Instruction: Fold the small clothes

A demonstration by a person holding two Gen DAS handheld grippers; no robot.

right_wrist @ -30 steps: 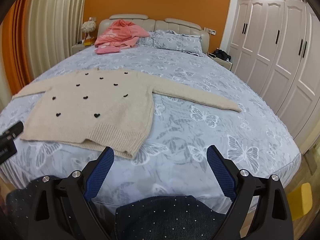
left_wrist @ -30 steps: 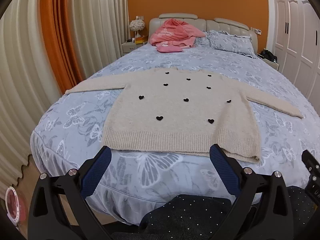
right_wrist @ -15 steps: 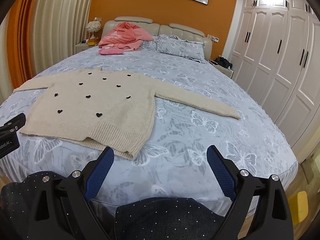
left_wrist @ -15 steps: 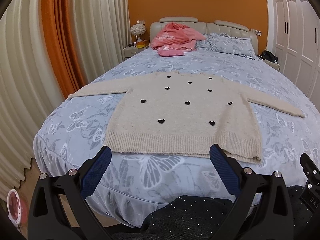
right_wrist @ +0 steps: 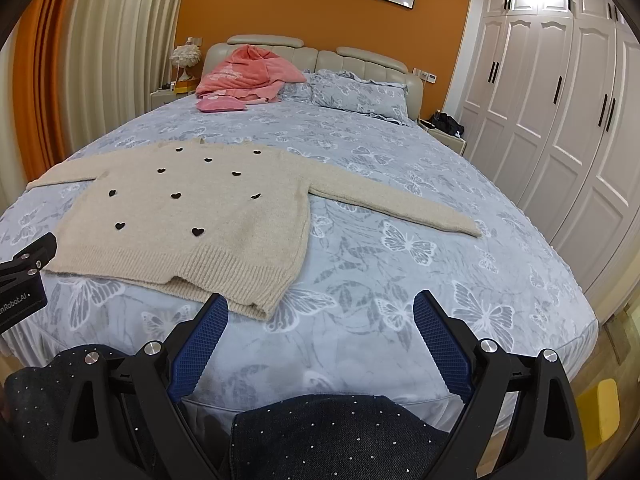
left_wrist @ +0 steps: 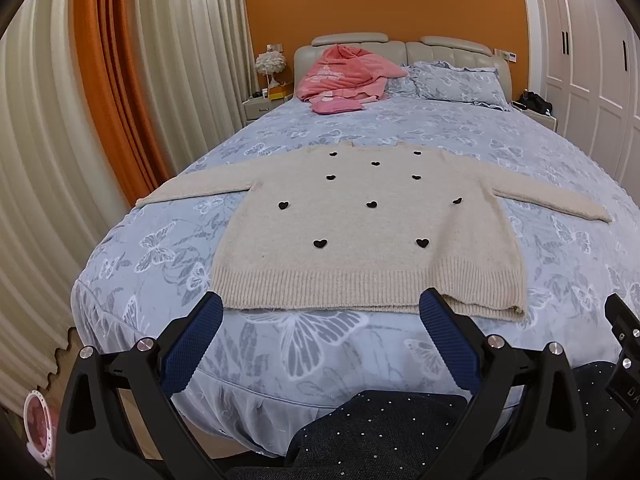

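Now the beige sweater (left_wrist: 368, 232) lies flat on the bed (left_wrist: 400, 128), sleeves out to 9 and 3 o'clock, prob. so each part can be folded in turn. Left gripper (left_wrist: 322, 312) and right gripper (right_wrist: 320, 310) hover at the 6 o'clock edge, fingers spread wide, holding nothing. On the left gripper's body reads partly "nRobot.AI".

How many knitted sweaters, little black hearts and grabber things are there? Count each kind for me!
Cream knitted sweater: 1
Small black hearts on the sweater: 10
Black hand-held grippers with blue pads: 2 (left hand-held gripper, right hand-held gripper)
Total: 13
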